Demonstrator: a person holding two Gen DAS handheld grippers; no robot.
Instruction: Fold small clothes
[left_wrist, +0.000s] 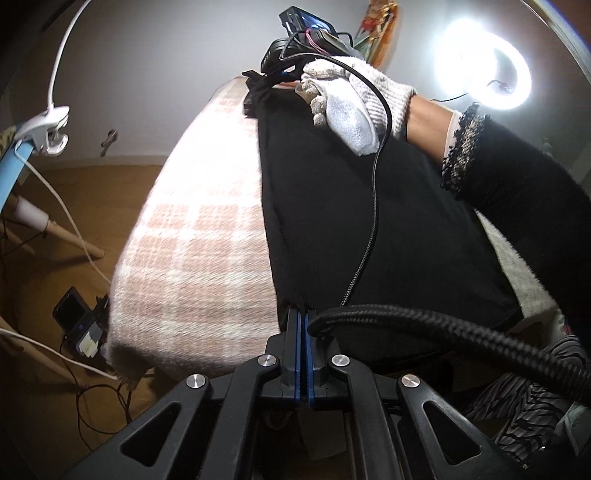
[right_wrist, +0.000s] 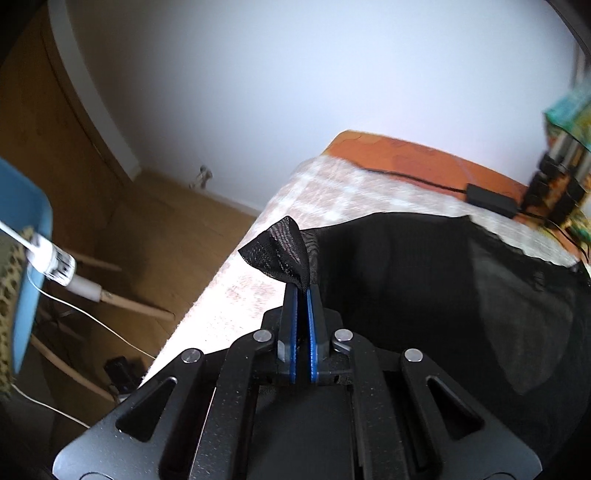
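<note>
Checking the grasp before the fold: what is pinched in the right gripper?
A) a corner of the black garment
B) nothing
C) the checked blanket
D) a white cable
A: the right gripper is shut on a corner of the black garment, which sticks up above its fingertips.

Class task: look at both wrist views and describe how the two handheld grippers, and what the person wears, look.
Both the left gripper and right gripper are black linkages with silver rivets and blue-edged fingers. A braided black cable trails. The person wears a white knit glove and black fuzzy sleeve.
</note>
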